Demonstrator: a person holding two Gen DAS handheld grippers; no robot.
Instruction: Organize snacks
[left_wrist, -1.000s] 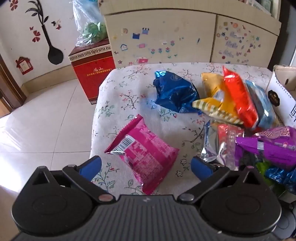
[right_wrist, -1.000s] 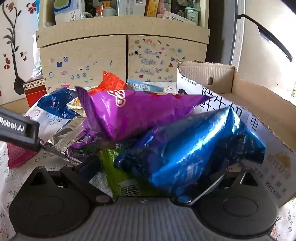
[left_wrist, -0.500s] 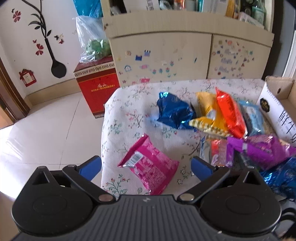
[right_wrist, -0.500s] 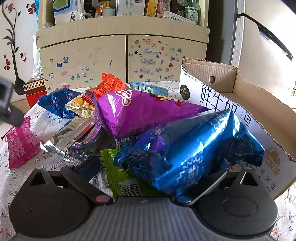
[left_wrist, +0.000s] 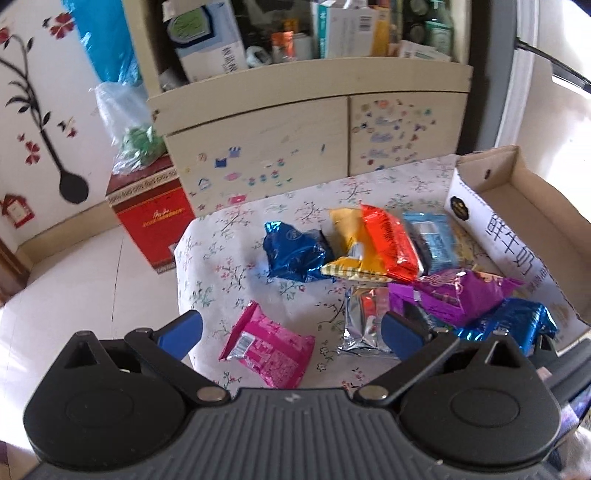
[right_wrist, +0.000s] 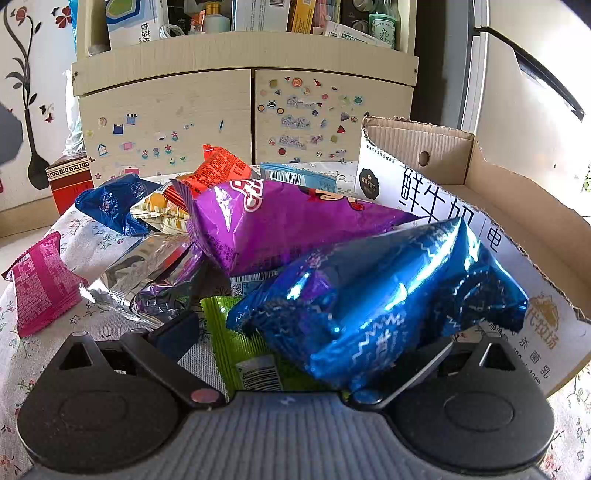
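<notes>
Both grippers spread: left gripper (left_wrist: 291, 328) empty above pink packet (left_wrist: 269, 350); right gripper (right_wrist: 314, 332) straddles blue packet (right_wrist: 388, 299) beside cardboard box (right_wrist: 517, 206).

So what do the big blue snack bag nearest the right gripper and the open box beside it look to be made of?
The blue snack bag looks like metallised plastic film with a glossy finish: it shows bright mirror-like glints and sharp crinkles. The open box looks like corrugated cardboard, matte brown inside, with fluting visible on its far wall; its outer face is white and printed.
</notes>
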